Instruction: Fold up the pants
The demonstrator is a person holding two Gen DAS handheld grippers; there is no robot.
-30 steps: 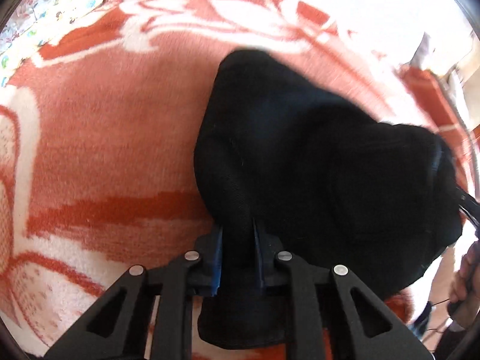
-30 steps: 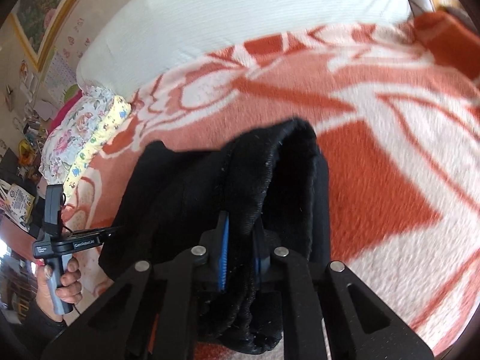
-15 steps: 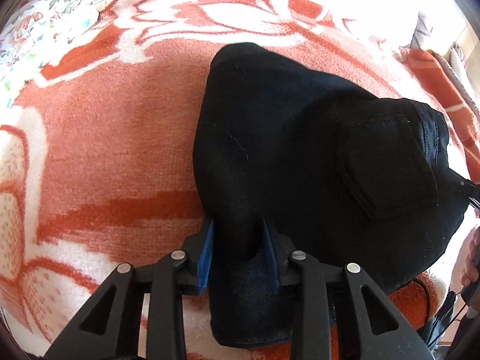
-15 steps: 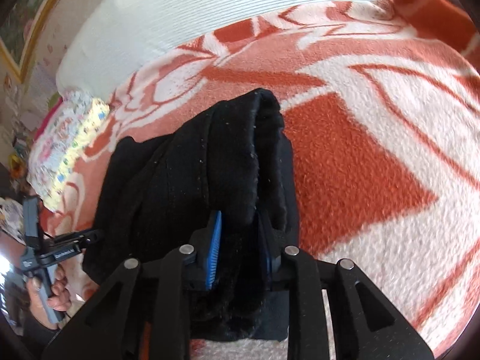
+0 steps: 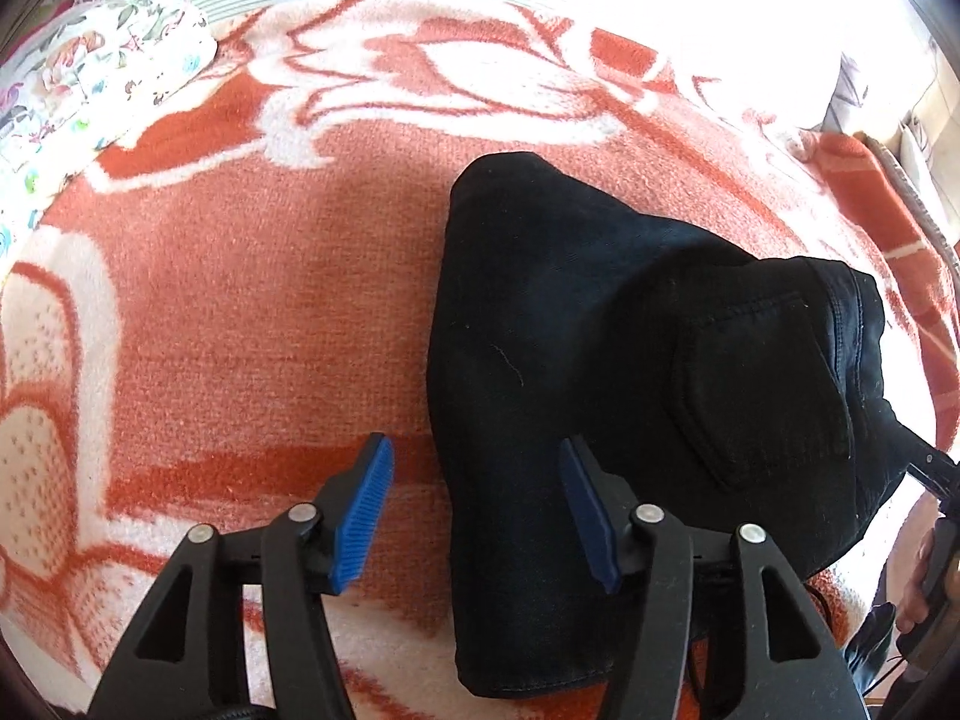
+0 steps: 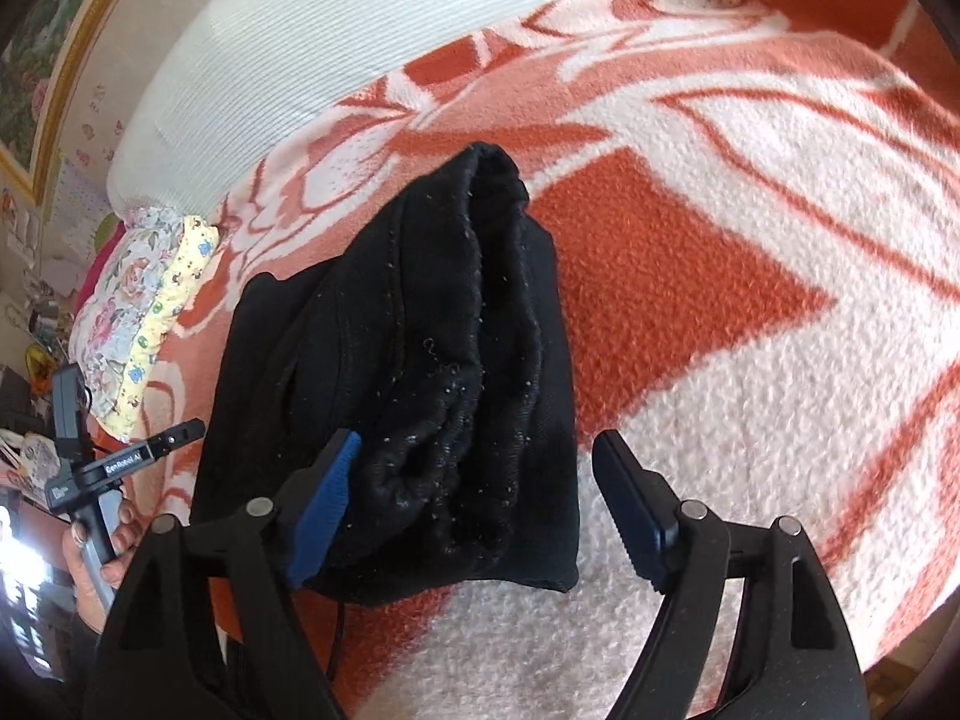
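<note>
1. The left gripper (image 5: 474,480) has its blue fingers wide apart. It holds nothing. One finger is over the blanket (image 5: 240,312), the other over the black pants (image 5: 576,360).
2. The black pants lie folded in a bundle on the red and white blanket, between the two grippers. The bundle's long side points away from both.
3. The right gripper (image 6: 474,480) is wide apart too, with the thick waist end just ahead. Both look about as near.

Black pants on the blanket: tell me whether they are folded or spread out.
Folded. The black pants lie as a compact bundle on the blanket, stacked layers showing at one end; both grippers are open.
</note>
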